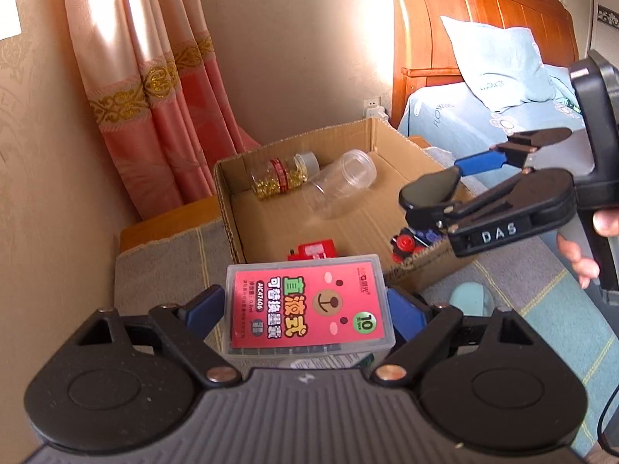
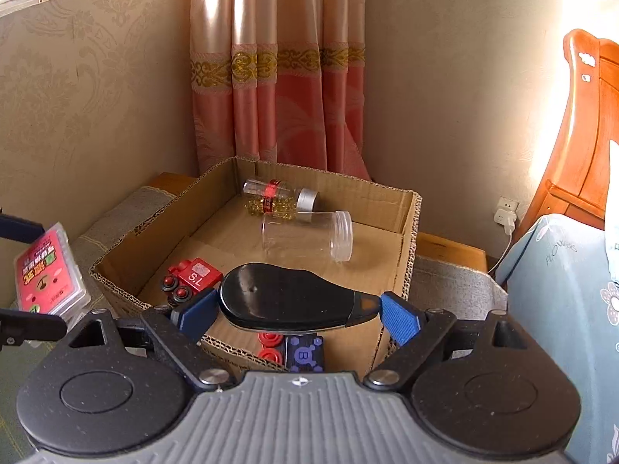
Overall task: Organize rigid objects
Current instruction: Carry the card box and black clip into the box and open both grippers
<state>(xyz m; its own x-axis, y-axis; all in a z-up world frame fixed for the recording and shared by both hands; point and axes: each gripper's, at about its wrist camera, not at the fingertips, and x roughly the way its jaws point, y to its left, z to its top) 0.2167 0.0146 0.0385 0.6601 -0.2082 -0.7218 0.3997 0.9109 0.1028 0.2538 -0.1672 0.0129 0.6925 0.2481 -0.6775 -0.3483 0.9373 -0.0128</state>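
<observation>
Your landmark is the cardboard box point(image 2: 406, 212), open-topped on the cloth-covered surface point(image 2: 456, 286), just beside the bed point(image 1: 445, 116). The left wrist view shows the bed's pillow point(image 1: 499, 62) and wooden headboard point(image 1: 483, 7) beyond the box; the right wrist view catches only the headboard's edge and the bedcover.

Inside the box, at the far wall, a clear empty jar point(image 2: 307, 236) lies on its side, touching a jar of gold beads point(image 2: 276, 199). At the near wall sit a red toy block point(image 2: 193, 276) and a dark blue toy block point(image 2: 303, 353); the blue one's printed face shows only in the right wrist view.

Your left hand-held gripper point(image 1: 305, 307) is clamped on a pink-labelled plastic case point(image 1: 309, 305), held outside the box's near wall. Your right hand-held gripper point(image 2: 298, 311) is clamped on a black spoon-shaped object point(image 2: 286, 295), end to end, above the box's near edge. Only the left wrist view shows your fingers point(image 1: 580, 259) on its handle.
</observation>
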